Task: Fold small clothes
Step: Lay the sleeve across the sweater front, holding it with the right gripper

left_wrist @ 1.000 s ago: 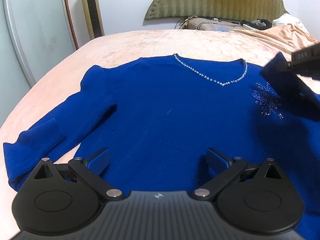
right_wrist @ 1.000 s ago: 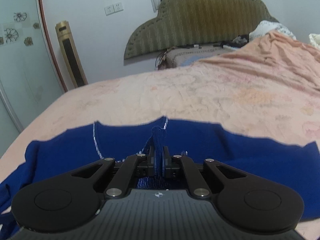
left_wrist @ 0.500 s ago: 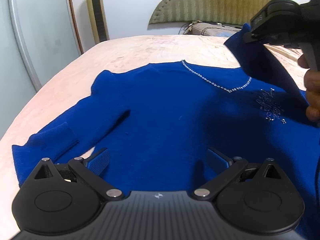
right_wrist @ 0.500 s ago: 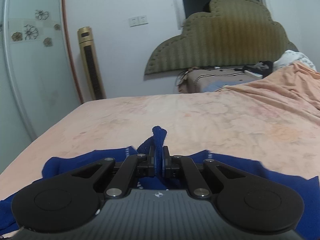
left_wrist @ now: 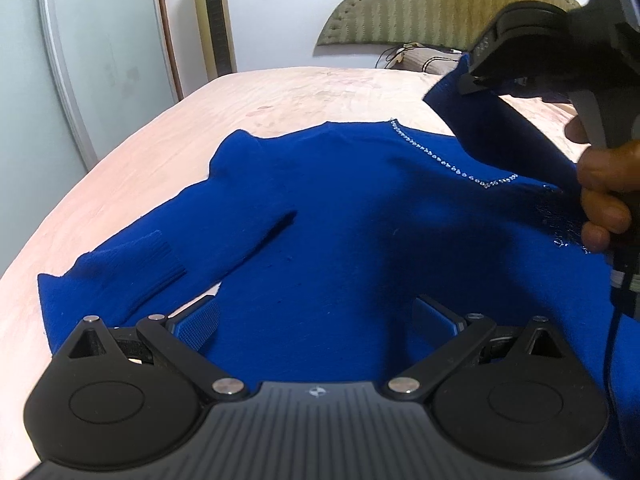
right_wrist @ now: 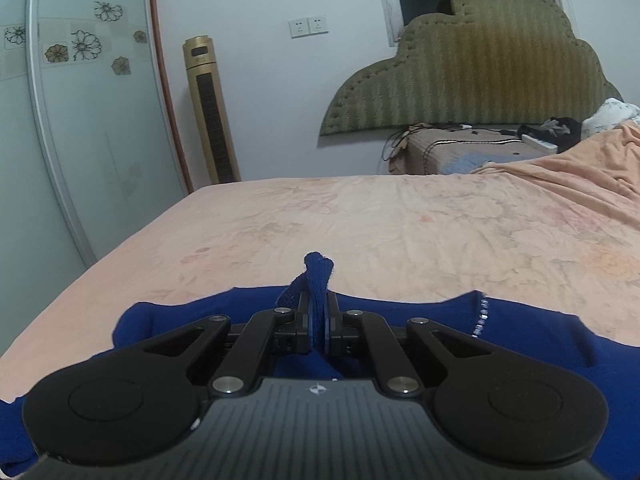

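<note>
A blue sweater [left_wrist: 340, 216] with a beaded neckline lies flat, front up, on the pink bed sheet [left_wrist: 280, 96]. Its left sleeve [left_wrist: 132, 264] lies out to the left. My left gripper [left_wrist: 316, 320] is open and empty, low over the sweater's body. My right gripper [right_wrist: 318, 320] is shut on the cuff of the right sleeve [right_wrist: 318, 272] and holds it lifted over the neckline; in the left wrist view this gripper [left_wrist: 476, 80] is at the upper right, the sleeve [left_wrist: 500, 128] hanging from it.
A green padded headboard [right_wrist: 480, 80] and a pillow [right_wrist: 472, 156] stand at the far end. A bunched peach blanket [right_wrist: 580, 164] lies at the right. A gold tower fan [right_wrist: 210, 112] and a glass door [right_wrist: 88, 120] stand beyond the bed's left edge.
My right gripper has lifted the sleeve cuff up and carried it leftward over the sweater's chest. My left gripper stayed open and drifted slightly.
</note>
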Tool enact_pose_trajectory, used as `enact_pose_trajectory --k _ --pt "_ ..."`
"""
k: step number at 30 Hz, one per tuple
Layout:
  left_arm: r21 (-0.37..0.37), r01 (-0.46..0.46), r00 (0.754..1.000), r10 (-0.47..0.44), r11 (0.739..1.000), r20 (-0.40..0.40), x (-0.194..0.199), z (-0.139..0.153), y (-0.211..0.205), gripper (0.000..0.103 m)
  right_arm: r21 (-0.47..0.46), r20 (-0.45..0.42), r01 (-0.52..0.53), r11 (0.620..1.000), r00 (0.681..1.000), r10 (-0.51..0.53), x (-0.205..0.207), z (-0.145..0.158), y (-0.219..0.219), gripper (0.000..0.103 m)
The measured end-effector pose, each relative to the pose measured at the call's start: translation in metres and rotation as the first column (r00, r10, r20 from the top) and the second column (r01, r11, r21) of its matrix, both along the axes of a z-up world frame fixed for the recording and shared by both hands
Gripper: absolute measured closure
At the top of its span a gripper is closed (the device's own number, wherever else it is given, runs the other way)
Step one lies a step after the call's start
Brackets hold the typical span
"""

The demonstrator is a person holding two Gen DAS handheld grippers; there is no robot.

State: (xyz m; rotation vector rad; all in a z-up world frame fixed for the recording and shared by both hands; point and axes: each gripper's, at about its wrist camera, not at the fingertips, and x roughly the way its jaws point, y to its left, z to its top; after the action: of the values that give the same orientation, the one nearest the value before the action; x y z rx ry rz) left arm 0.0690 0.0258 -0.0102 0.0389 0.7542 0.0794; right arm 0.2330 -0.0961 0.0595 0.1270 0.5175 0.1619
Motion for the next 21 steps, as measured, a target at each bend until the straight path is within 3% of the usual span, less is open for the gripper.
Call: enact_pose_trajectory --k 21 --pt "-0.006 -0.037 0.999 0.037 0.999 -0.03 0.01 -0.008 0.009 0.0 -0.028 -0.022 -0.145 0.989 0.989 0.145 0.015 -0.007 0.074 0.094"
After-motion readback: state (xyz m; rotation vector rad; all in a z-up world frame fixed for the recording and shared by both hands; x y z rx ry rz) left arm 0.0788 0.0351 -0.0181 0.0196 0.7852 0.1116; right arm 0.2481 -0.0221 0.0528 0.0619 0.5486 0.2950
